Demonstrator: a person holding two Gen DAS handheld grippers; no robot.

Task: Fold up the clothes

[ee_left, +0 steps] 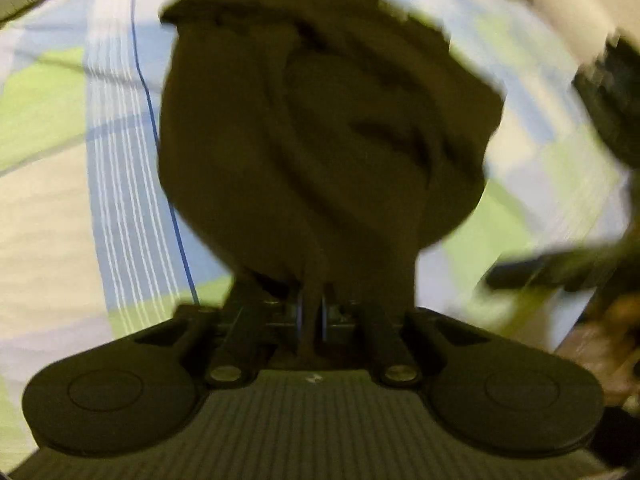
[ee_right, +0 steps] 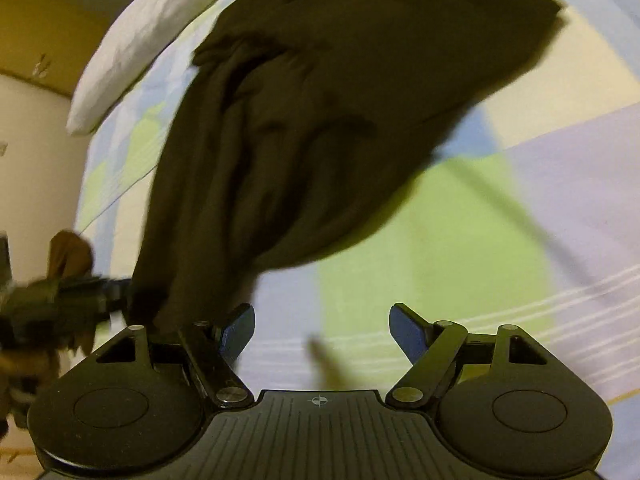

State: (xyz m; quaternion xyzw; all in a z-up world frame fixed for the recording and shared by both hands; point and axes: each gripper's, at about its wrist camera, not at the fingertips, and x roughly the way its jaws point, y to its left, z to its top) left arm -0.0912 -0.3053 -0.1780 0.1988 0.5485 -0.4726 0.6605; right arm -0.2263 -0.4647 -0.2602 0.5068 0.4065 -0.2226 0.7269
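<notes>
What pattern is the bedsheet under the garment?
Bedsheet: green, blue, lilac and cream blocks with thin white stripes; clearest in the right wrist view.

The dark garment (ee_right: 320, 120) is hanging across the middle, blocking the way forward over the bed (ee_right: 460, 240). Bare sheet is lying open to its right; a white pillow (ee_right: 132, 40) is bounding the far left edge.

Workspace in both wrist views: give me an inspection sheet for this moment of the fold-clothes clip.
Surface: bed sheet, checked in green, blue and cream.
Job's things: dark garment, bunched, hanging from the left gripper.
Clutter: white pillow at the bed's edge.
Grippers: left gripper shut on the dark garment; right gripper open, empty.
Cables: nothing seen for sure; a blurred dark line crosses the sheet.
Surroundings: pale wall beside the bed.
</notes>
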